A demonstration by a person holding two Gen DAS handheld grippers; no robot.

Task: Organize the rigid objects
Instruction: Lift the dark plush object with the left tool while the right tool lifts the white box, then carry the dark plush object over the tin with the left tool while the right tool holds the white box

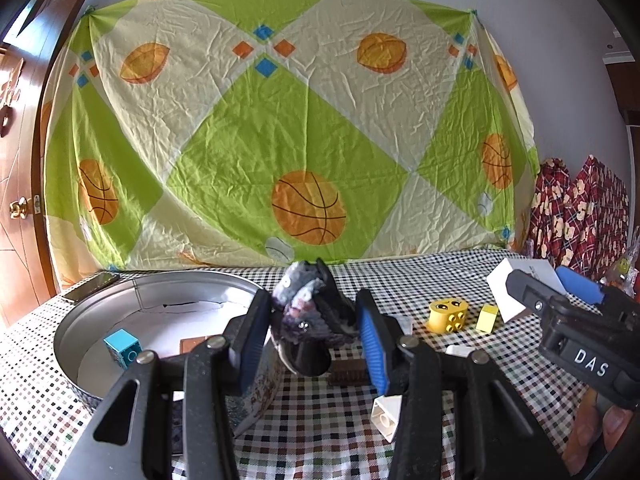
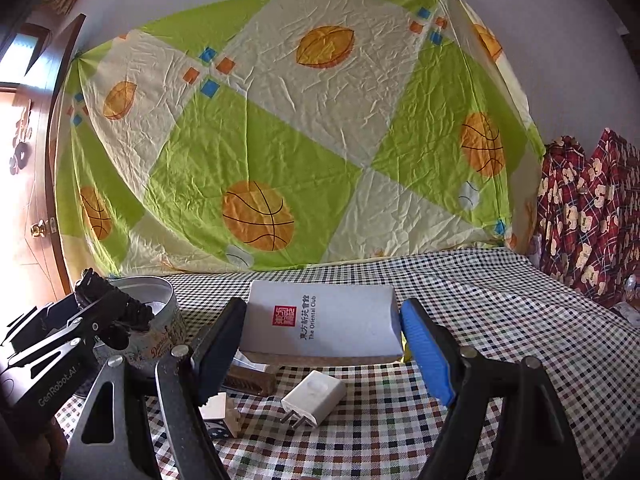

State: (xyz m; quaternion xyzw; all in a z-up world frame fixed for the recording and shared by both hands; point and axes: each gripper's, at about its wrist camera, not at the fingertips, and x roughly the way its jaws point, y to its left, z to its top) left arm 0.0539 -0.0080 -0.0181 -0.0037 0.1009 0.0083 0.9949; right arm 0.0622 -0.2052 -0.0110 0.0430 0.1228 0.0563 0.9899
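We start at the round tin (image 1: 76,332), our landmark, sitting on the checked cloth (image 1: 320,420) at the left. Inside the tin lie a teal block (image 1: 122,347) and a brown piece (image 1: 192,345). Just right of the tin's rim, our left gripper (image 1: 312,336) is clenched on a grey plush toy (image 1: 308,308), held above the cloth. Below and right of the tin lies a white block (image 1: 386,414). Farther right of the tin sit a yellow face block (image 1: 447,314) and a pale yellow block (image 1: 487,318). Farthest from the tin, our right gripper (image 2: 324,344) has its fingers spread around a white box (image 2: 320,326); whether they touch it, we cannot tell. A charger (image 2: 314,396) lies in front of that box.
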